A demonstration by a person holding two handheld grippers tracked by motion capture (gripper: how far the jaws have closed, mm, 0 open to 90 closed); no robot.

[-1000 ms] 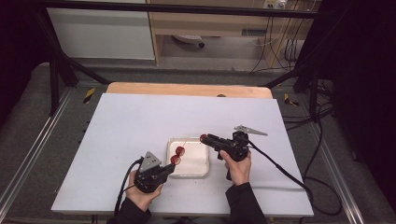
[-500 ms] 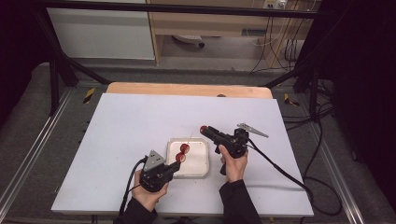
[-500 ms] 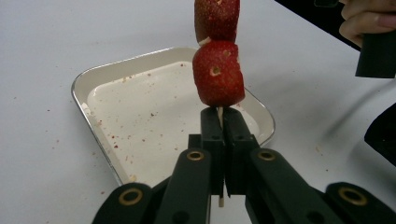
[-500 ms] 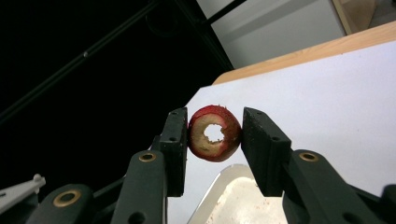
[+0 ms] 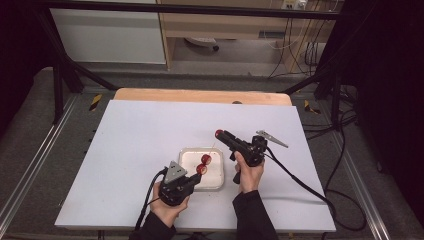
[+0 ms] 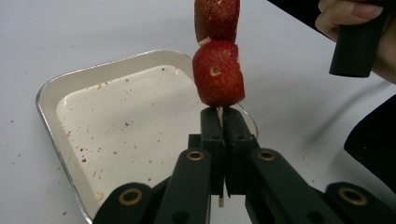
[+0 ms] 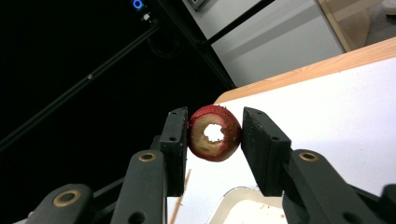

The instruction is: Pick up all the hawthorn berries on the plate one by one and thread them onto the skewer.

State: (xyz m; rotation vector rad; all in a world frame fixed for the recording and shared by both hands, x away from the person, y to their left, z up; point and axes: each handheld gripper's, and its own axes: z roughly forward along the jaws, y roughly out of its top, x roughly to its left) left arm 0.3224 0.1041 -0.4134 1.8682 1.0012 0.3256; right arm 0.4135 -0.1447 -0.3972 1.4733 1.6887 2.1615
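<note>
a: which step is this?

b: threading fruit, i'd judge. the left hand-held gripper (image 6: 218, 122) is clamped on a skewer (image 6: 218, 111) carrying two red fruit pieces (image 6: 218, 72), held over the white tray (image 5: 186, 156) on the desk (image 5: 130, 135). the right hand-held gripper (image 7: 215, 133) pinches a cored fruit ring (image 7: 214, 133), raised near the skewer's tip.

a: next move?

b: line the ring's hole up with the tip, then push it on.

a: obstacles?

b: none close; only trailing cables (image 5: 300, 182) at the right.

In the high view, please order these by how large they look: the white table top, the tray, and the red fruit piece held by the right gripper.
1. White table top
2. Tray
3. Red fruit piece in the right gripper
</note>
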